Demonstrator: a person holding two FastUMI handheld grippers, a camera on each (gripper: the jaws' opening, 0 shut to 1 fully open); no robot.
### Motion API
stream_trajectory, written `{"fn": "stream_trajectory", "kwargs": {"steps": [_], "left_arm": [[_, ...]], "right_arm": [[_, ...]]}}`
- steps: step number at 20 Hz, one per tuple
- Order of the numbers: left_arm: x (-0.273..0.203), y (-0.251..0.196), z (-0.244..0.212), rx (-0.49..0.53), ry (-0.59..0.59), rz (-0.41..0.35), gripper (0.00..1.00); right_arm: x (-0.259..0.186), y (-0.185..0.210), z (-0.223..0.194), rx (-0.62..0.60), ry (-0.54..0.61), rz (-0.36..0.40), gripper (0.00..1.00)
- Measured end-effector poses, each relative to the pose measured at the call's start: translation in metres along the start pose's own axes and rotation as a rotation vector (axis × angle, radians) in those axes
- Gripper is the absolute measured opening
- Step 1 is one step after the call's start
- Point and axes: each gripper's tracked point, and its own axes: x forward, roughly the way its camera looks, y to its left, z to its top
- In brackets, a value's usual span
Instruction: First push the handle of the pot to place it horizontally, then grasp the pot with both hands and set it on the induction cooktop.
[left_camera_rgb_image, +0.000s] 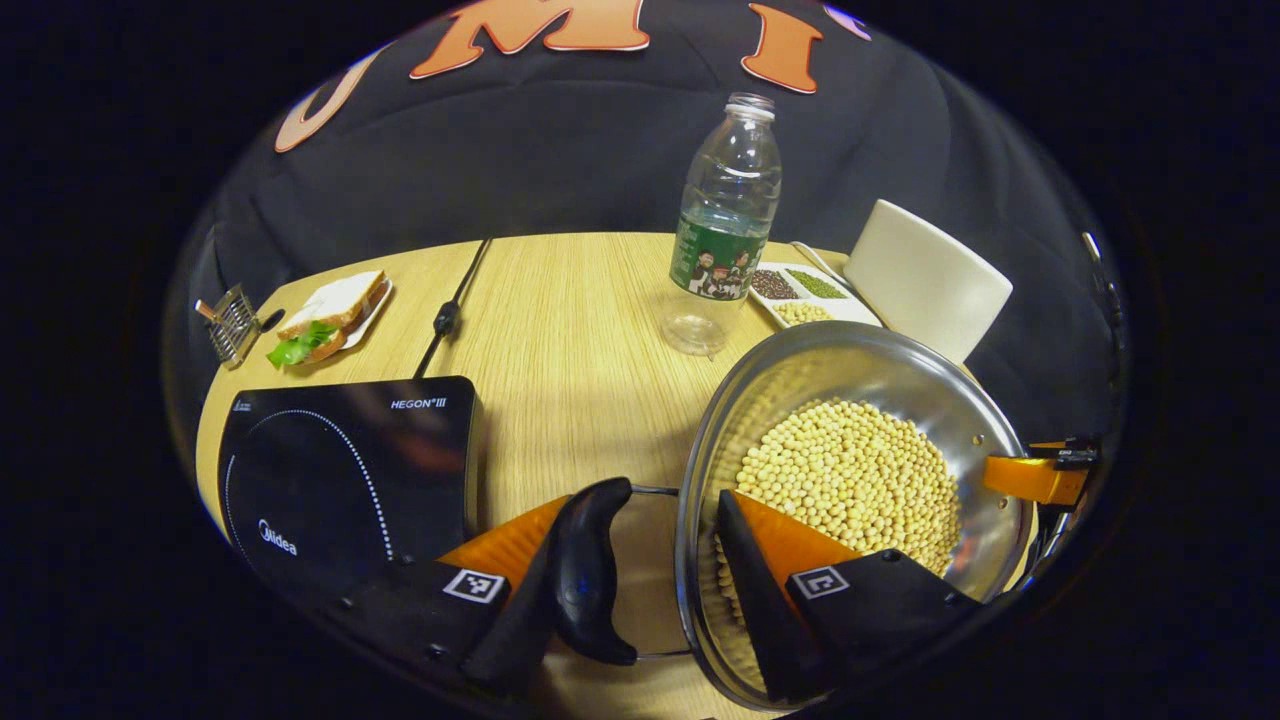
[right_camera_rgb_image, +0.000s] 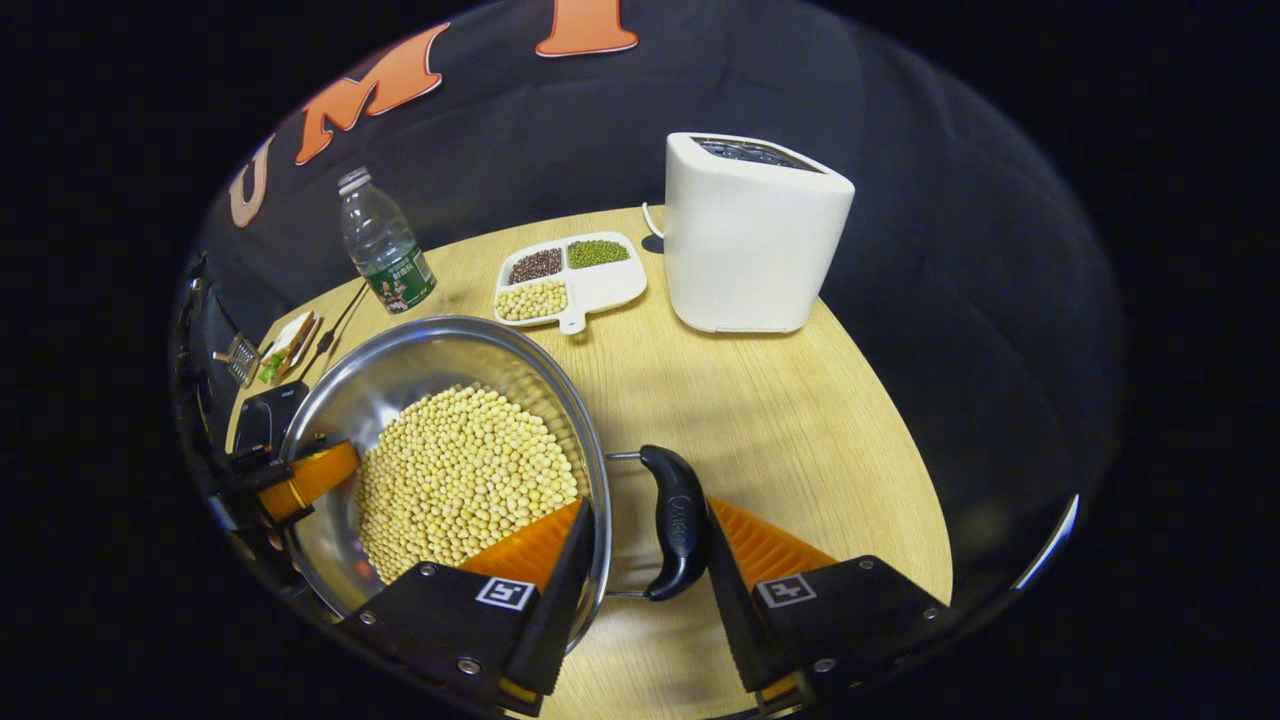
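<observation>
**Lin:** Nearest the lens in the left gripper view, the left gripper (left_camera_rgb_image: 650, 590) straddled the pot's near side: one finger lay outside against the black side handle (left_camera_rgb_image: 592, 565), the other reached over the rim among the soybeans (left_camera_rgb_image: 850, 480). Clamped?

**Oda:** I judged it close to that. The jaws stood only narrowly apart, with the handle and the pot wall between them, but I couldn't tell whether both pads truly pressed. The handle lay level there, so the pushing step looked done.

**Lin:** And the opposite side?

**Oda:** In the right gripper view, the right gripper (right_camera_rgb_image: 645, 560) did the same at lower centre: one finger inside the rim, one outside the other handle (right_camera_rgb_image: 675, 520). Again I couldn't confirm pressure. Taking both handles made sense, since a full pot (right_camera_rgb_image: 440, 450) would tip if held from one side.

**Lin:** Where was the pot?

**Oda:** Lower right of the left gripper view, beside the induction cooktop (left_camera_rgb_image: 340, 470) at lower left, with bare table (left_camera_rgb_image: 570, 330) between them. It appeared tilted, possibly already lifting, though the fisheye made that uncertain.

**Lin:** Obstacles?

**Oda:** The water bottle (left_camera_rgb_image: 728, 220) stood upright beyond the pot, the sectioned bean tray (right_camera_rgb_image: 570, 280) and white toaster (right_camera_rgb_image: 750, 235) further back. The sandwich plate (left_camera_rgb_image: 330, 315) sat at upper left beyond the cooktop, all off the direct path.
</observation>
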Motion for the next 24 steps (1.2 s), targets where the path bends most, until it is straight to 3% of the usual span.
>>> {"fn": "stream_trajectory", "kwargs": {"steps": [1, 10, 16, 24], "left_arm": [[0.001, -0.003, 0.000, 0.008, -0.014, 0.012, 0.88], [0.006, -0.002, 0.011, 0.057, -0.111, 0.045, 0.88], [-0.005, 0.002, 0.011, 0.058, -0.117, 0.068, 0.84], [-0.050, 0.017, 0.031, 0.073, -0.167, 0.077, 0.83]], "right_arm": [[0.001, 0.000, 0.001, -0.004, -0.013, -0.003, 0.65], [-0.003, 0.000, 0.005, -0.060, -0.130, -0.038, 0.62], [-0.003, 0.006, -0.001, -0.056, -0.136, -0.044, 0.58], [-0.053, 0.025, 0.015, -0.063, -0.207, -0.038, 0.57]]}}
